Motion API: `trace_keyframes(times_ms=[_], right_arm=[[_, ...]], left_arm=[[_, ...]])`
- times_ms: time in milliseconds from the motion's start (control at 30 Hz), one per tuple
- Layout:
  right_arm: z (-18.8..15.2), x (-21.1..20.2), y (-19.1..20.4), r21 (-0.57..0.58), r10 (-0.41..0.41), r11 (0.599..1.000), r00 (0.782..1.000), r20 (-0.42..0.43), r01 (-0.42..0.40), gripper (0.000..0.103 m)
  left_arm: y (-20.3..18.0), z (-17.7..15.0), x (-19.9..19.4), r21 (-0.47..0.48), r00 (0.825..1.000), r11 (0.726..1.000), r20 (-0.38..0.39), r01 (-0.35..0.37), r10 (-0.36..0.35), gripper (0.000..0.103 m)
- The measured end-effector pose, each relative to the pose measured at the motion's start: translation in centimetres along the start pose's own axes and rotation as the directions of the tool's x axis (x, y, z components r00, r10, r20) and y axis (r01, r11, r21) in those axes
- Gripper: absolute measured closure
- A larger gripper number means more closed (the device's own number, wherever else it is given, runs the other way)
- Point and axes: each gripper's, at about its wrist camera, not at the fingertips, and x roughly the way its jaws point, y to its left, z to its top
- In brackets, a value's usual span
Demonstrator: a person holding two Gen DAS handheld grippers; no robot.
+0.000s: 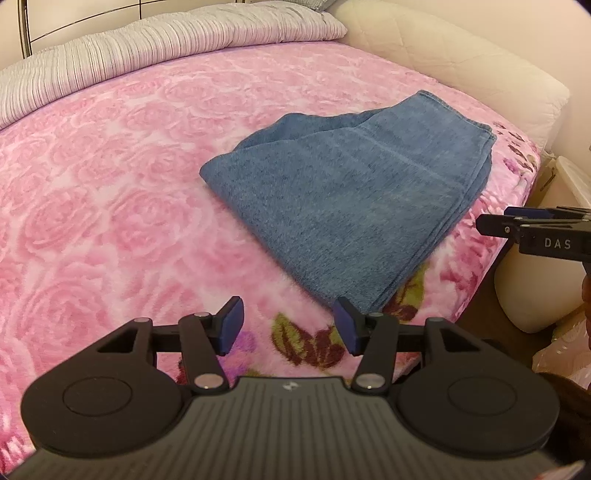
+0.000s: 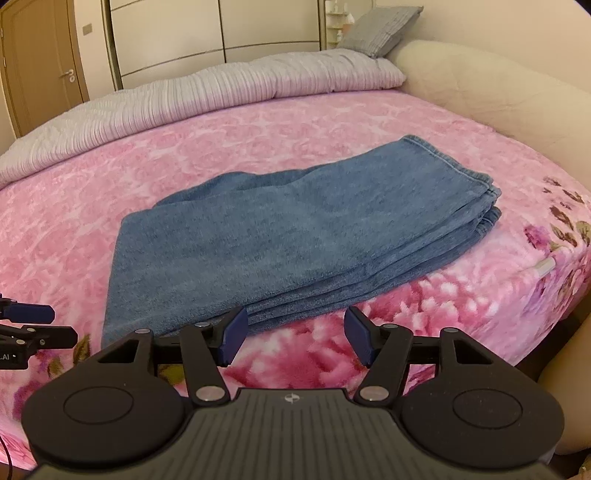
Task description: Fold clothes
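Observation:
Blue jeans (image 1: 343, 184) lie folded in several layers on the pink rose blanket (image 1: 110, 206); they also show in the right wrist view (image 2: 280, 240). My left gripper (image 1: 290, 326) is open and empty, just short of the jeans' near corner. My right gripper (image 2: 295, 338) is open and empty, just in front of the jeans' near edge, above the blanket (image 2: 314, 122). The right gripper also shows at the right edge of the left wrist view (image 1: 491, 221). The left gripper shows at the left edge of the right wrist view (image 2: 44, 325).
A grey-white striped duvet (image 1: 147, 48) lies along the far side of the bed. A cream padded headboard (image 1: 461, 62) runs along the right. A grey pillow (image 2: 380, 29), wardrobe doors (image 2: 221, 33) and a wooden door (image 2: 40, 62) stand behind. The bed edge drops off at the right (image 2: 546, 295).

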Motion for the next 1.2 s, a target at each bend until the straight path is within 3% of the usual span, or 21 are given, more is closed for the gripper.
trace_keyframes(times_ms=[633,767,833,900,1000,1067,1133,1200], right_arm=[[0.3,2.7,0.7,-0.040,0.005,0.999,0.999,-0.038,-0.006,0.041],[-0.6,2.5,2.8,-0.236,0.012,0.972,1.000,-0.008,-0.014,0.035],[-1.4,2.1,4.6,-0.392,0.024,0.920,1.000,0.016,-0.015,0.028],[-2.9,1.8,6.9,-0.574,0.042,0.819,0.998,0.037,-0.013,0.026],[-5.0,1.8,9.7,-0.751,0.072,0.660,0.995,0.063,-0.001,0.020],[-6.2,2.2,11.0,-0.828,0.074,0.560,0.995,0.070,0.017,0.020],[-7.8,3.0,12.2,-0.898,0.059,0.435,0.993,0.098,0.063,0.021],[-9.1,3.5,12.9,-0.932,0.072,0.347,0.987,0.141,0.108,0.021]], left_arm=[[1.7,0.3,1.5,-0.032,1.000,0.999,-0.008,0.012,-0.012,0.052],[2.8,-0.1,1.3,-0.045,0.999,0.999,-0.015,0.029,-0.030,0.051],[3.3,-0.4,1.3,-0.051,0.999,0.998,-0.021,0.032,-0.033,0.050],[3.7,-0.7,1.4,-0.055,0.999,0.998,-0.027,0.032,-0.034,0.050],[3.9,-0.9,1.5,-0.058,0.999,0.998,-0.029,0.035,-0.037,0.048],[4.0,-0.9,1.5,-0.056,0.999,0.997,-0.022,0.046,-0.047,0.046],[4.1,-0.9,1.5,-0.053,0.998,0.997,-0.015,0.056,-0.056,0.044],[4.2,-0.8,1.6,-0.057,0.998,0.996,-0.010,0.062,-0.062,0.044]])
